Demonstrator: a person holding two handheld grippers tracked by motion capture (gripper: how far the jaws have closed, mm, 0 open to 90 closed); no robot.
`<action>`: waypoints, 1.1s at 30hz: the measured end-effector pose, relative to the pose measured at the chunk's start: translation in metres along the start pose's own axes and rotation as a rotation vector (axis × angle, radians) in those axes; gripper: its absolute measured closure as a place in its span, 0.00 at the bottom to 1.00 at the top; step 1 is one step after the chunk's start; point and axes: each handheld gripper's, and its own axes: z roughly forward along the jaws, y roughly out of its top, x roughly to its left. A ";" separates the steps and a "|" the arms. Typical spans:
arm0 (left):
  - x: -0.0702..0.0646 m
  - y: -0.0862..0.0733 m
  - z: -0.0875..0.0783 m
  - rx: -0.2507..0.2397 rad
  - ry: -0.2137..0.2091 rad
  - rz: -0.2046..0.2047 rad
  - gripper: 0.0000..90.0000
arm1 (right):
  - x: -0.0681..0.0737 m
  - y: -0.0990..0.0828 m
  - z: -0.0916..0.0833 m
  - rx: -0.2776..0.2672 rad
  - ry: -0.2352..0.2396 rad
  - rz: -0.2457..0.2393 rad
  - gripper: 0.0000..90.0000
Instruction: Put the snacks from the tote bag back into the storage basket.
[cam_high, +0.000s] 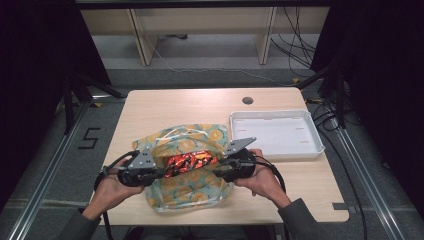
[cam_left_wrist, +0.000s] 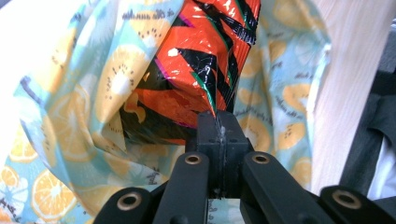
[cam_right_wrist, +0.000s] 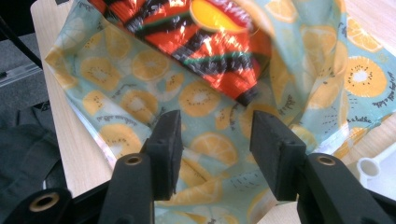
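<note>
A large black "5" (cam_high: 88, 138) is marked on the grey floor to the left of the table, seen in the high view. The fruit-patterned bag (cam_left_wrist: 70, 107) carries short lines of small dark cursive script between its orange and kiwi slices; in the left gripper view and the right gripper view these lines show near the bag's rim and sides, but they are too small and blurred to read. The orange and black snack packet (cam_right_wrist: 205, 42) shows bold graphics, with no lettering that can be made out
</note>
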 end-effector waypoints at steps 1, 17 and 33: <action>0.000 0.001 -0.002 -0.008 0.000 -0.004 0.99 | 0.000 0.000 0.000 -0.002 -0.001 0.002 0.59; 0.003 0.014 -0.030 -0.131 -0.076 -0.063 0.99 | 0.003 0.017 -0.009 -0.192 0.042 -0.059 0.63; 0.016 0.009 -0.028 -0.173 -0.117 -0.179 0.99 | 0.008 0.025 -0.017 -0.232 0.060 -0.029 0.65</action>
